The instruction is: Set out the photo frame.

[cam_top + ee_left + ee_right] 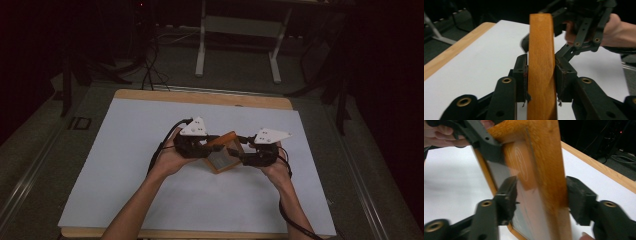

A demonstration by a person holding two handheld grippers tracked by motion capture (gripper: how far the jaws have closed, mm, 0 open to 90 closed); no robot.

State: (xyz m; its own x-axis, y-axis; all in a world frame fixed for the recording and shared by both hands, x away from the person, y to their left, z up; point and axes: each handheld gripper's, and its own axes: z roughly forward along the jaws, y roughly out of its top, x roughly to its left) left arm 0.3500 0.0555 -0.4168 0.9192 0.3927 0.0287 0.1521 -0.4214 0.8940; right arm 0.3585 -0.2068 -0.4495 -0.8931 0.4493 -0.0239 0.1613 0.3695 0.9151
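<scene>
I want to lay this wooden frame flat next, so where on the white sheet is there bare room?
The white sheet is bare left of the left claw, right of the right claw, and along the far edge. The middle is crowded: both claws and the wooden frame meet there, with the forearms crossing the near part.

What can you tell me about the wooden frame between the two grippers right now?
The wooden frame is small and square-looking, of orange-brown varnished wood around a glossy, glass-like pane. It is lifted off the white table cover, tilted with one corner up. The left gripper is clamped across one rail, pads pressing both faces. The right gripper straddles another rail: its pads stand on either side, with a gap visible at one pad, so contact there is uncertain. An oval mark shows on the wood inside the frame.
</scene>
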